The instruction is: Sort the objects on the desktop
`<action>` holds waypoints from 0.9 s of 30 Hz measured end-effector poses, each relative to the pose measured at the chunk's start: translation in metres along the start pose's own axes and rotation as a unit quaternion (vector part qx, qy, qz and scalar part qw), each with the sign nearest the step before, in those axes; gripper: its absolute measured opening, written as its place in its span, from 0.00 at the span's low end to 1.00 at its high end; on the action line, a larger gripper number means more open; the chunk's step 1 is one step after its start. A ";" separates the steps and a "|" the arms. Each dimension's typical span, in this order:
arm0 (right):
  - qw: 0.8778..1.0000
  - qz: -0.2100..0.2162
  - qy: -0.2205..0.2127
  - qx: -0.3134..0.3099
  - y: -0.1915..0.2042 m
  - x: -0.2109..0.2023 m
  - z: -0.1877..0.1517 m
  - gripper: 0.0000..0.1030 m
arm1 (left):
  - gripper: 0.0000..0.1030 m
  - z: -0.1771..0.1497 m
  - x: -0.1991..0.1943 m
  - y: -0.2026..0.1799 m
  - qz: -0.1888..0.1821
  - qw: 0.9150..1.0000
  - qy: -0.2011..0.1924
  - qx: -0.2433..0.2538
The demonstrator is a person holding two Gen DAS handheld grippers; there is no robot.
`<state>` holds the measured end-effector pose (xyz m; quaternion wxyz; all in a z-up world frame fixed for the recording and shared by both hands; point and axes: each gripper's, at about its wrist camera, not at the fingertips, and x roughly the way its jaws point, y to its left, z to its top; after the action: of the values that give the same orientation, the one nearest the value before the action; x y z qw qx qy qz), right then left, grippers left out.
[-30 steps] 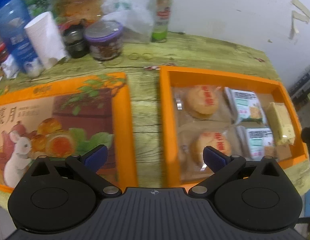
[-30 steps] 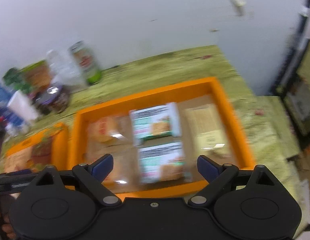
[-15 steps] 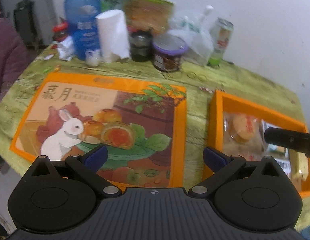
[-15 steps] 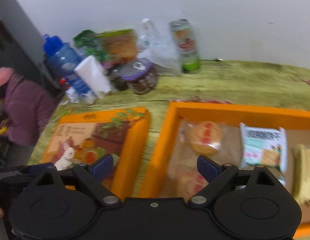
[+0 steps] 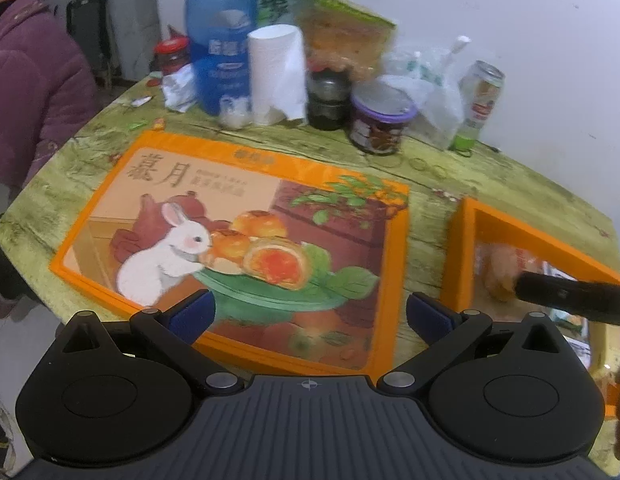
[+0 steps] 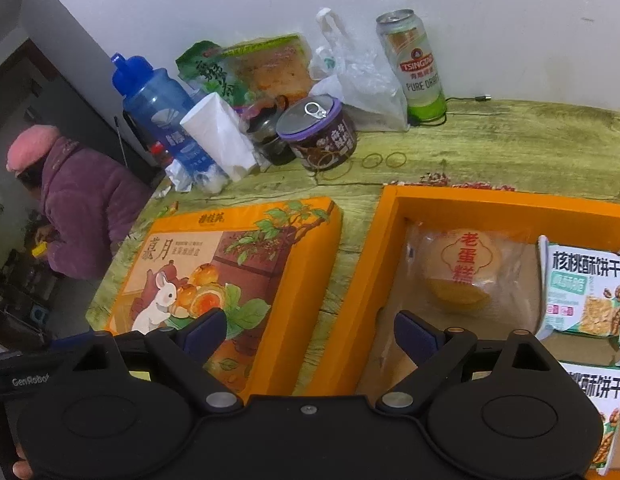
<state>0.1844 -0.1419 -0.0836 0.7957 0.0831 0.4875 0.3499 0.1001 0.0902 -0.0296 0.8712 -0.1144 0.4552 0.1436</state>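
lying flat on a green wood-grain desk (image 6: 510, 144) is an orange box lid (image 5: 245, 236) printed with a white rabbit and egg-yolk pastries, close to the desk's front edge on the left. just beside it to the right, apart by a strip of bare desk, sits the open orange box (image 6: 390, 264), also near the front edge. inside the box, a round cake in clear wrap (image 6: 462, 276) lies in the back left part, a green-and-white biscuit packet (image 6: 582, 292) lies to its right, and a second biscuit packet (image 6: 598, 392) lies in front of that one.

the left gripper (image 5: 310, 312) hovers over the front edge of the lid with its blue-tipped jaws spread wide and nothing between them. the right gripper (image 6: 310, 328) hangs over the gap between lid and box, jaws likewise wide apart and empty, one fingertip above the lid and the other above the box.

along the desk's back edge, against a white wall, stand a blue bottle (image 6: 157, 108), a white paper roll (image 6: 217, 136), a dark jar (image 6: 269, 128), a purple-rimmed tin (image 6: 318, 132), snack bags (image 6: 265, 68), a clear plastic bag (image 6: 358, 80) and a green beer can (image 6: 418, 64). rubber bands (image 6: 386, 160) lie in front of the tin. beyond the desk's left edge, a person in a purple coat (image 6: 81, 208) is seen.
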 end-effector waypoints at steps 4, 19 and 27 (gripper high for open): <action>1.000 -0.007 -0.004 -0.005 0.010 0.000 0.000 0.88 | 1.00 0.014 0.009 0.025 0.016 1.000 -0.004 -0.001; 0.999 -0.030 -0.009 0.018 0.092 0.042 0.006 0.88 | 1.00 0.058 0.054 0.176 0.026 0.999 -0.017 -0.040; 0.996 -0.060 0.010 0.065 0.106 0.086 -0.004 0.88 | 1.00 0.063 0.087 0.241 0.001 0.998 0.005 -0.056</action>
<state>0.1551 -0.0092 -0.0973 0.8031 0.1019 0.5211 0.2703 0.1100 0.3481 -0.0823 0.8611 -0.1635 0.4508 0.1691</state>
